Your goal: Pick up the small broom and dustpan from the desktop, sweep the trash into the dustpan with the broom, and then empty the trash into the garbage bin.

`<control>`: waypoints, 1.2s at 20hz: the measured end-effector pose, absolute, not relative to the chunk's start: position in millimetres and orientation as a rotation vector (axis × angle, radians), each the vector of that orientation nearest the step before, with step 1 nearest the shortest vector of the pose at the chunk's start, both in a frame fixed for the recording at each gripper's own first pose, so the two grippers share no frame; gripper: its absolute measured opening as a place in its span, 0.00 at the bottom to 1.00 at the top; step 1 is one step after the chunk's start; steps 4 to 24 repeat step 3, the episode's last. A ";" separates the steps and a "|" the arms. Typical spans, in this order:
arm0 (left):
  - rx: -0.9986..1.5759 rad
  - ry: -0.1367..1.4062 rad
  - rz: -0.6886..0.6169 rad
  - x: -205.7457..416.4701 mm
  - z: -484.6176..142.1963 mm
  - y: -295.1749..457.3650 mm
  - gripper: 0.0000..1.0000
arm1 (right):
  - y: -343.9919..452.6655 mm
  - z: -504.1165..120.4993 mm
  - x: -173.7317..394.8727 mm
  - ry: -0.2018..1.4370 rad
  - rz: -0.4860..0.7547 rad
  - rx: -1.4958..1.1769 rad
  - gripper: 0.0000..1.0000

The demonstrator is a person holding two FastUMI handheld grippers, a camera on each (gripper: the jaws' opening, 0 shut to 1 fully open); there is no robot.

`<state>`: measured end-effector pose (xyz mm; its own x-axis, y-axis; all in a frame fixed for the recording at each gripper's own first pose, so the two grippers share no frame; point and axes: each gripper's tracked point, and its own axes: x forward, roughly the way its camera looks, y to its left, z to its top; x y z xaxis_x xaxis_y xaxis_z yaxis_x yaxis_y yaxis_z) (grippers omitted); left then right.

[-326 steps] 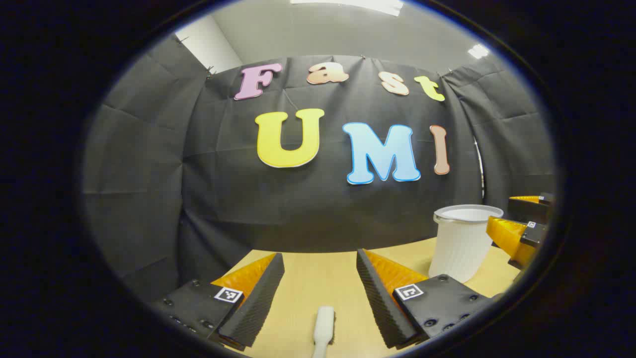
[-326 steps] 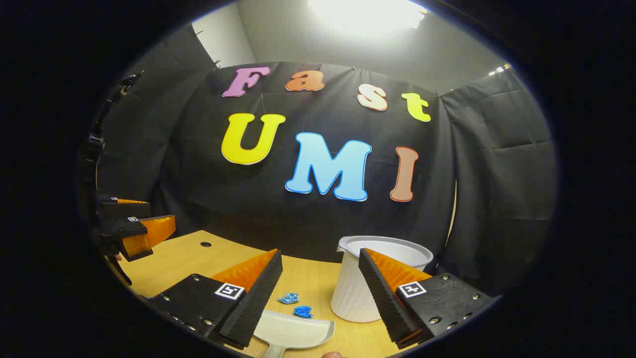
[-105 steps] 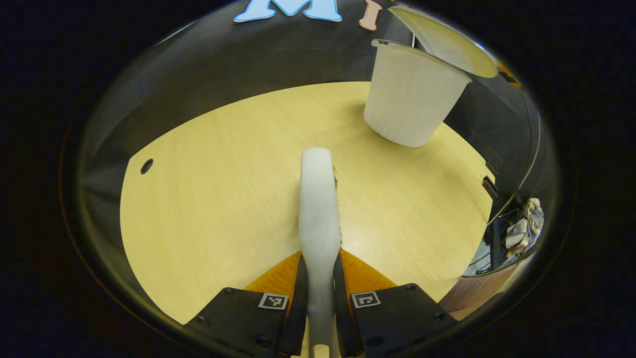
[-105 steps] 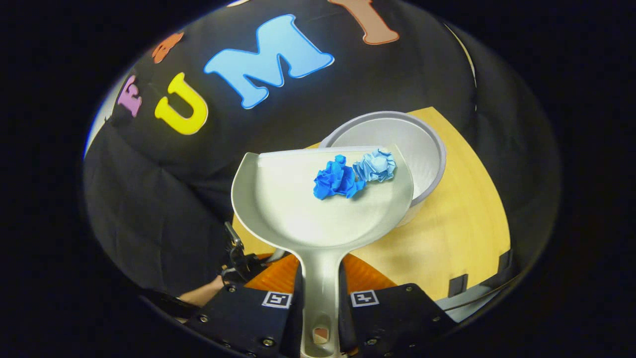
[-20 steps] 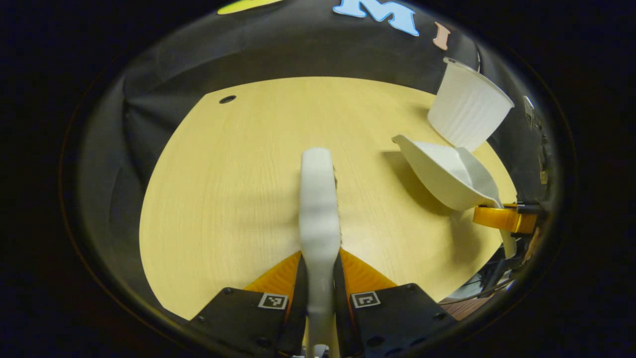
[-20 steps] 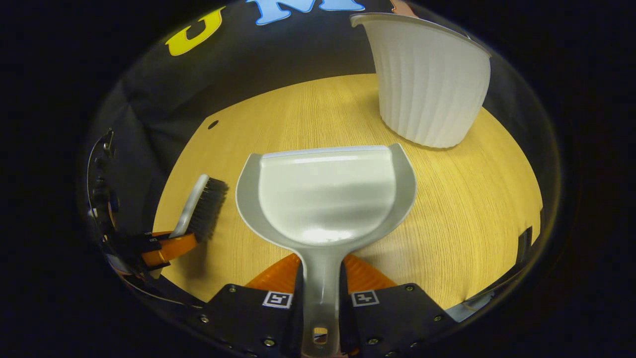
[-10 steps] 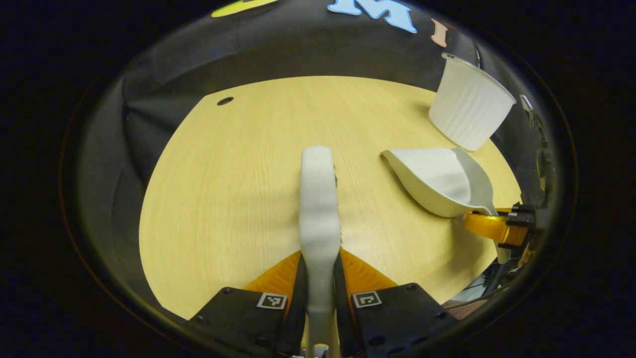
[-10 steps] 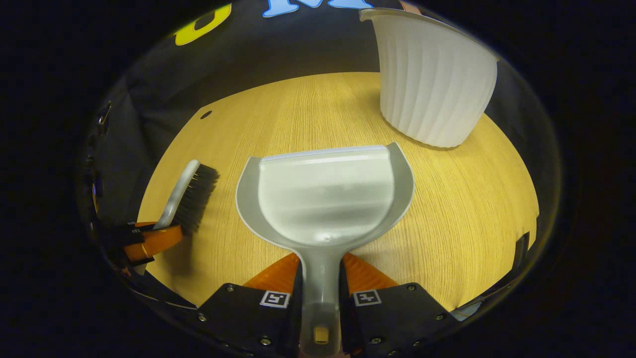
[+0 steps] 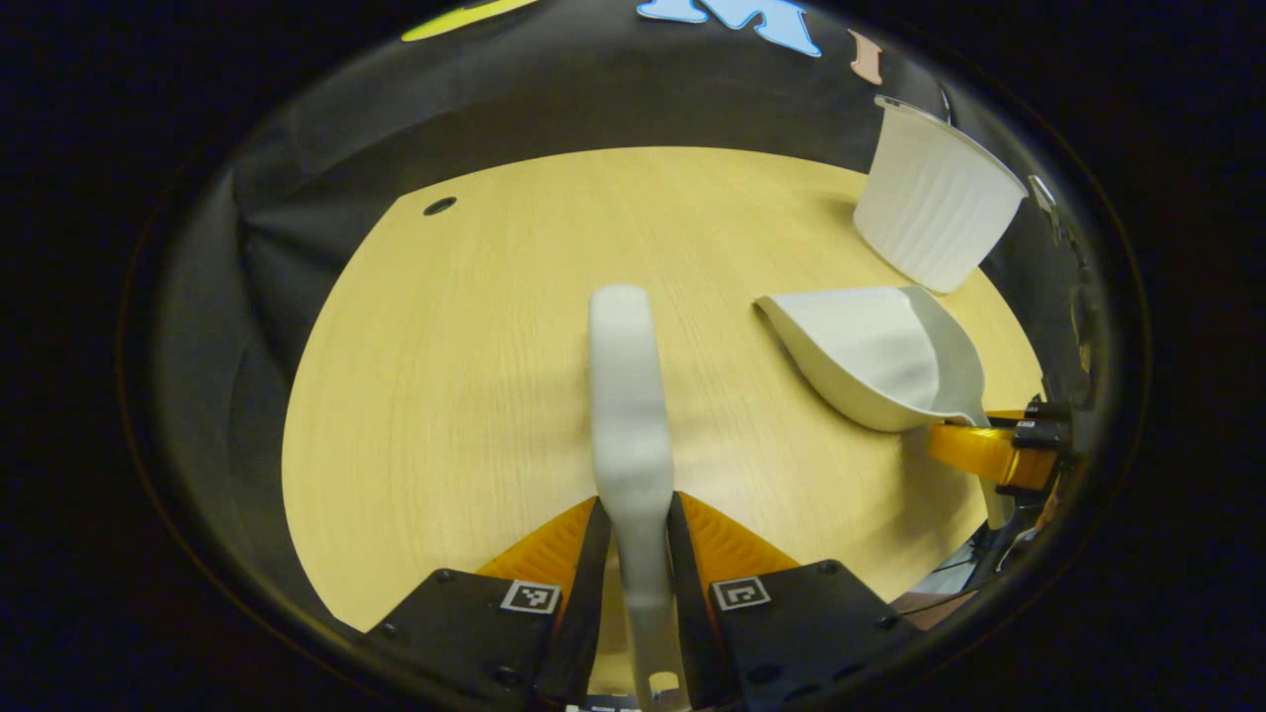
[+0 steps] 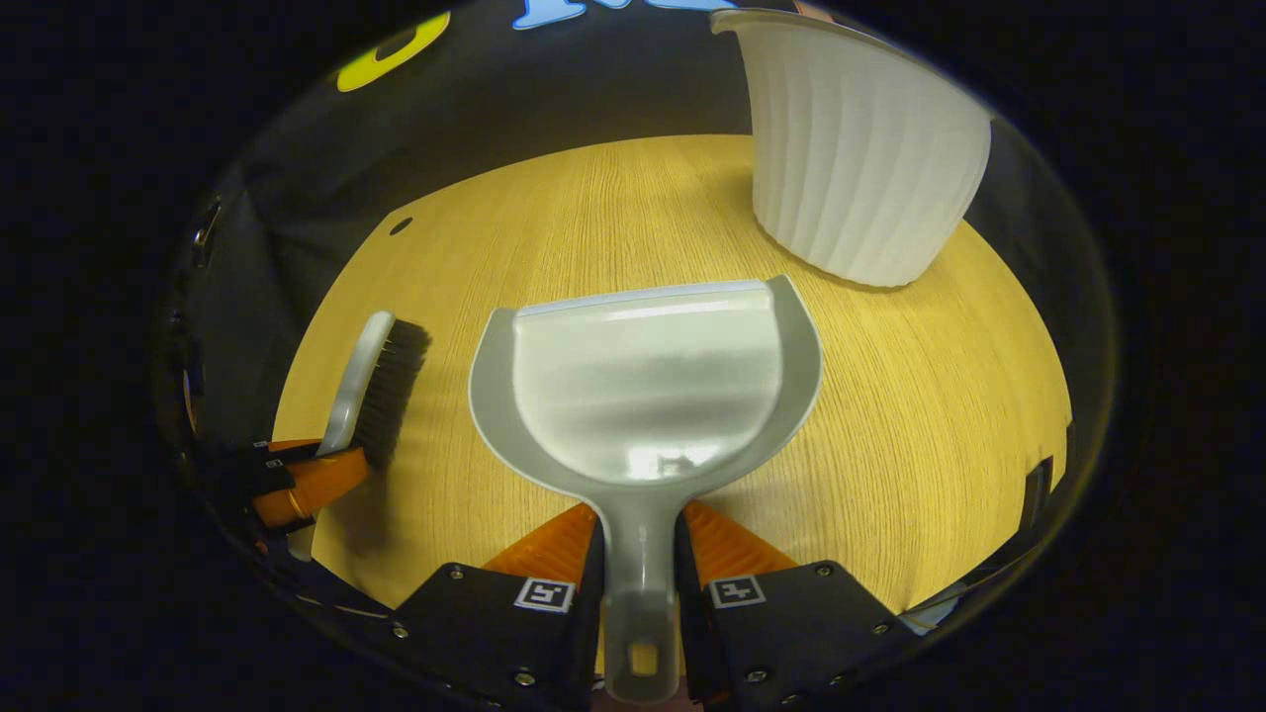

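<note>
In the left gripper view, the left gripper pinches the small broom by its handle, both fingers pressed on it; the broom's head has tipped slightly left since half a second ago. Toward the tabletop's right edge the dustpan sits lower and flatter than before, the garbage bin beyond it near the far right corner.

In the right gripper view, the right gripper clamps the dustpan's handle; its empty pan has edged nearer the bin. The broom lies along the left edge, much as before.
</note>
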<state>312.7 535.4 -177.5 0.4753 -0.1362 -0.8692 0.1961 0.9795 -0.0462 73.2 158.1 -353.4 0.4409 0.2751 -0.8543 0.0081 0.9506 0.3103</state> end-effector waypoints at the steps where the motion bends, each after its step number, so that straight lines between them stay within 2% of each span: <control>1: 0.058 1.057 -0.206 315.6 -173.1 534.9 0.43 | 157.2 -353.1 72.0 1.115 0.171 0.279 0.37; 2: 0.051 1.054 -0.209 319.5 -167.2 534.2 0.41 | 156.4 -354.1 70.6 1.127 0.170 0.269 0.37; 3: 0.042 1.049 -0.211 324.1 -160.9 533.6 0.43 | 154.2 -354.1 69.6 1.132 0.168 0.259 0.39; 24: 0.042 1.049 -0.211 324.1 -160.9 533.6 0.43 | 154.2 -354.1 69.6 1.132 0.168 0.259 0.39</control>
